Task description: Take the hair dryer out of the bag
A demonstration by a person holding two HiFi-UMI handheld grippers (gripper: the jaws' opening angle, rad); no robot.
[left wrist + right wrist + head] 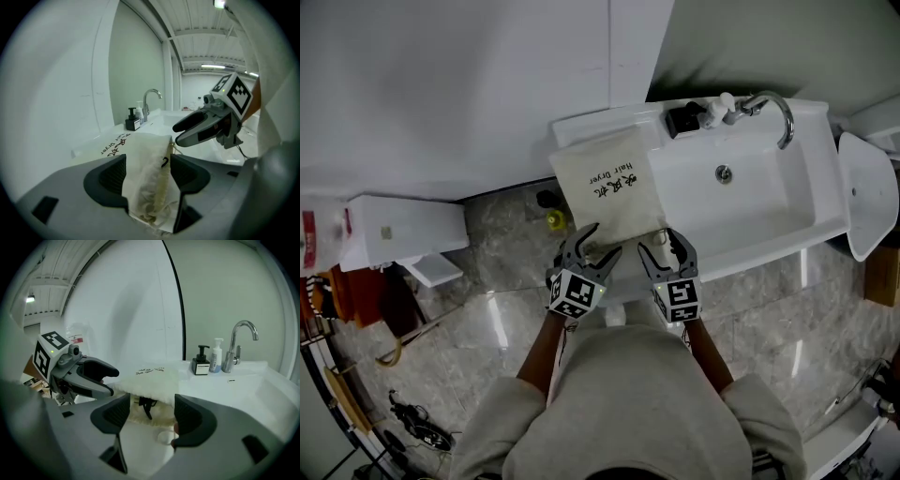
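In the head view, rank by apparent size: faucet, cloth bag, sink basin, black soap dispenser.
1. sink basin
2. cloth bag
3. faucet
4. black soap dispenser (close to the faucet)

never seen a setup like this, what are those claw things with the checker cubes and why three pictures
No robot here: a person stands at a white sink counter with a hand-held two-jaw gripper in each hand; the patterned cubes are part of them. The head view looks down from a camera on the person's head; the other two come from cameras riding on each gripper. On the counter, beside the basin, lies a cloth bag printed Hair Dryer. The left gripper has the bag's gathered mouth between its jaws; whether it pinches I cannot tell. The right gripper is open, holding nothing.
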